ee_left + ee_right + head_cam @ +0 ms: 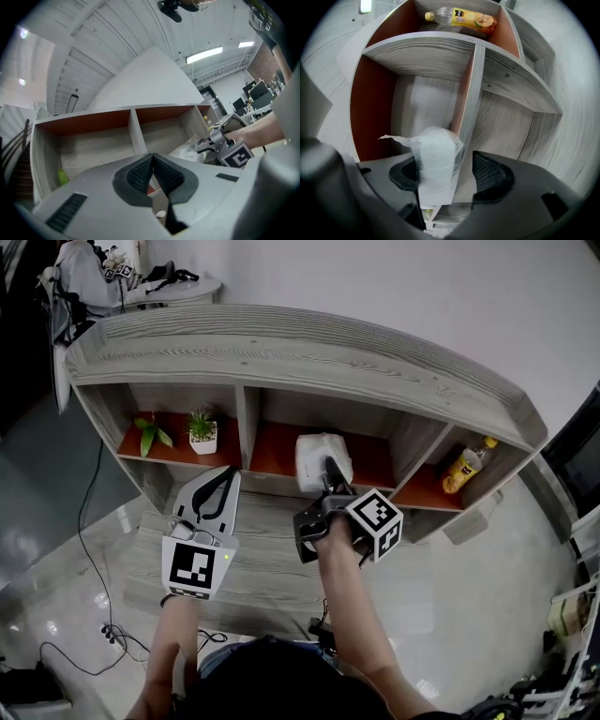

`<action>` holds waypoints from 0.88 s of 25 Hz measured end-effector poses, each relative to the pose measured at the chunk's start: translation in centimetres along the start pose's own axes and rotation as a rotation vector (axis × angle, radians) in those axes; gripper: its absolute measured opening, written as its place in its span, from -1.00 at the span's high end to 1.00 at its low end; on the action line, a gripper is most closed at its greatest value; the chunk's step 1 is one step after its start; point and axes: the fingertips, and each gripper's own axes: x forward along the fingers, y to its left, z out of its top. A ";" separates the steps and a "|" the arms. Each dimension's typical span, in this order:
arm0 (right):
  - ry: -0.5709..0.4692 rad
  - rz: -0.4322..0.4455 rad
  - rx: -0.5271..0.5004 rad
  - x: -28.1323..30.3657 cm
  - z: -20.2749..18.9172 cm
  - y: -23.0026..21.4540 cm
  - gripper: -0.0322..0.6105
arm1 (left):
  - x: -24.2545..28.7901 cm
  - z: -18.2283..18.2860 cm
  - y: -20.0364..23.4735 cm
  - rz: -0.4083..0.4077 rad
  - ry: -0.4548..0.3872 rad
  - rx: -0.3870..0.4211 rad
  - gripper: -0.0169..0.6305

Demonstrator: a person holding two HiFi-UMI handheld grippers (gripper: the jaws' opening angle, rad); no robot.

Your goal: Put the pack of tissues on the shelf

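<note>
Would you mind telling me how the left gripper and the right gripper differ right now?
The left gripper has its jaws pressed together with nothing between them; the right gripper has its jaws apart around the pack of tissues. The left gripper hangs in front of the shelf; the right gripper reaches to its middle compartment. Both point at the shelf.

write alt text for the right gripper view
The open right gripper has a clear-wrapped pack of tissues between its fingers, in front of a wooden shelf compartment. A yellow-labelled bottle lies in the next compartment.
</note>
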 end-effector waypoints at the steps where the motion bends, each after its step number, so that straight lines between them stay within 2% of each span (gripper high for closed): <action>1: 0.001 0.008 -0.002 -0.2 0.0 0.1 0.01 | 0.0 -0.1 0.1 0.000 0.002 -0.001 0.91; 4: 0.001 0.030 -0.003 -1.0 0.1 0.4 0.01 | -0.2 -0.1 0.0 0.000 0.018 -0.026 0.91; 11: 0.015 0.088 -0.017 -2.9 0.2 1.5 0.00 | 0.1 -0.3 -0.9 -0.024 -0.002 -0.015 0.91; 14: 0.022 0.111 -0.033 -3.9 -0.1 2.0 0.00 | 0.1 -0.3 -1.3 -0.030 0.010 -0.042 0.91; 22: 0.042 0.101 -0.112 -6.7 -1.5 1.3 0.00 | 0.0 -0.6 -1.3 -0.026 0.001 -0.040 0.91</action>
